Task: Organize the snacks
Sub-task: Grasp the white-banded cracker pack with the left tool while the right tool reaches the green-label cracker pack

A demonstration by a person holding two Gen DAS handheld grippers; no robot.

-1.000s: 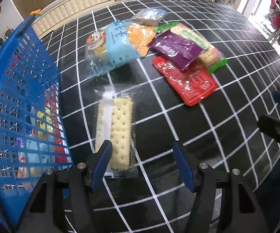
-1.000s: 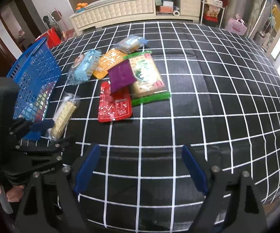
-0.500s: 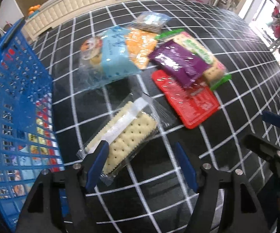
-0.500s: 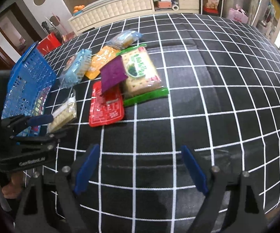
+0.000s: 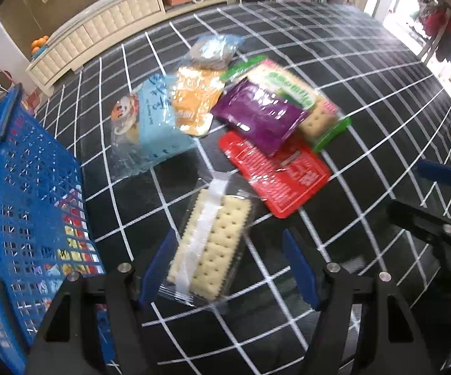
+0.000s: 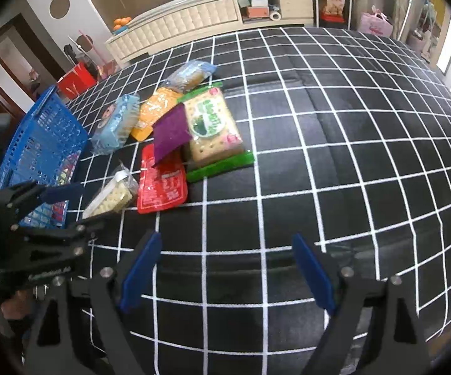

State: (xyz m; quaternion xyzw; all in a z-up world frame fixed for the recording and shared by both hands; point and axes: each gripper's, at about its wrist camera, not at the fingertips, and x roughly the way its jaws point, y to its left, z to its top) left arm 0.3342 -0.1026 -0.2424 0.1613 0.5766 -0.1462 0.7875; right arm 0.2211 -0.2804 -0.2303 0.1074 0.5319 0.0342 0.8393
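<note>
Between left gripper (image 5: 227,265) jaws: clear cracker pack (image 5: 210,247), jaws apart, not clamped.
Right gripper (image 6: 227,275): wide open, empty.

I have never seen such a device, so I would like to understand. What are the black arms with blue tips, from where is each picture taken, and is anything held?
There is no robot: a person holds a two-finger gripper in each hand, and a fisheye camera on each looks along its blue fingers. One picture is from the left gripper, the other from the right gripper. On the checked cloth lie snack packets; a blue basket stands at the left. The left gripper's open fingers stand on either side of a clear cracker pack without visibly clamping it. The right gripper is open and empty.
</note>
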